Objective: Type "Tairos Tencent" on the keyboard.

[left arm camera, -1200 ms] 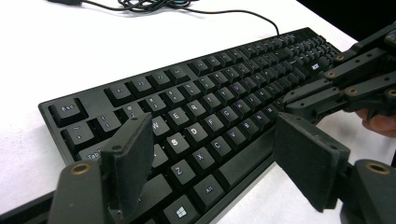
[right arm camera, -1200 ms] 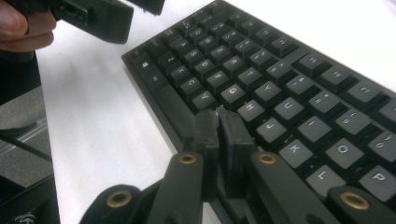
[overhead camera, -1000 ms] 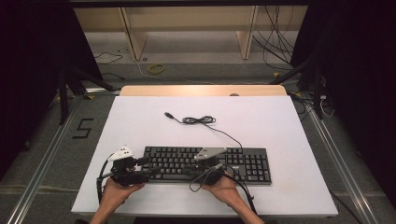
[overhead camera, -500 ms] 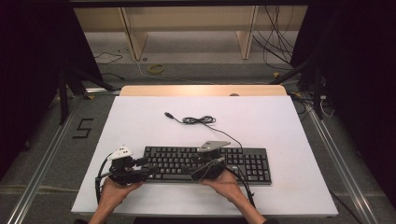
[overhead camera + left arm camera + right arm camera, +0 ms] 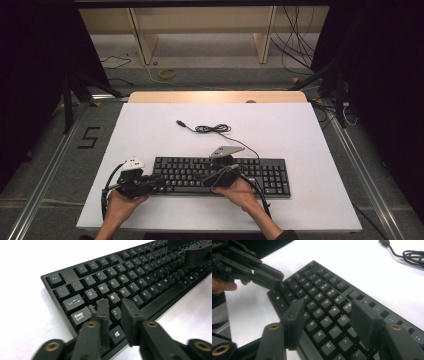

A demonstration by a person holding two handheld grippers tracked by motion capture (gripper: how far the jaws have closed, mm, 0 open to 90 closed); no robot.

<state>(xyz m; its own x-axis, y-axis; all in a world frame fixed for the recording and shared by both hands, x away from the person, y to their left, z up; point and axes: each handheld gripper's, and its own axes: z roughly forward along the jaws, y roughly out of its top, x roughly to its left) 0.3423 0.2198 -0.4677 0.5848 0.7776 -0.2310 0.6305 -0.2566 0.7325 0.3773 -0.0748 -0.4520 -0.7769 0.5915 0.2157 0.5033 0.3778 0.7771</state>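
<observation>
Left gripper view: your left claw (image 5: 113, 306) is narrowing its jaws, nothing gripped, over the keyboard (image 5: 130, 282) near the desk's (image 5: 280, 130) front edge; your right claw (image 5: 324, 315) is hovering released above the keys.

White table top (image 5: 310, 200) with a light wooden strip (image 5: 215, 97) along its far edge. Beyond it, pale wooden shelf legs (image 5: 140, 35) stand on a grey floor, with loose dark cables (image 5: 295, 45) and a yellow ring (image 5: 167, 73) lying there. A "5" mark (image 5: 89, 137) sits on the floor to the left
</observation>
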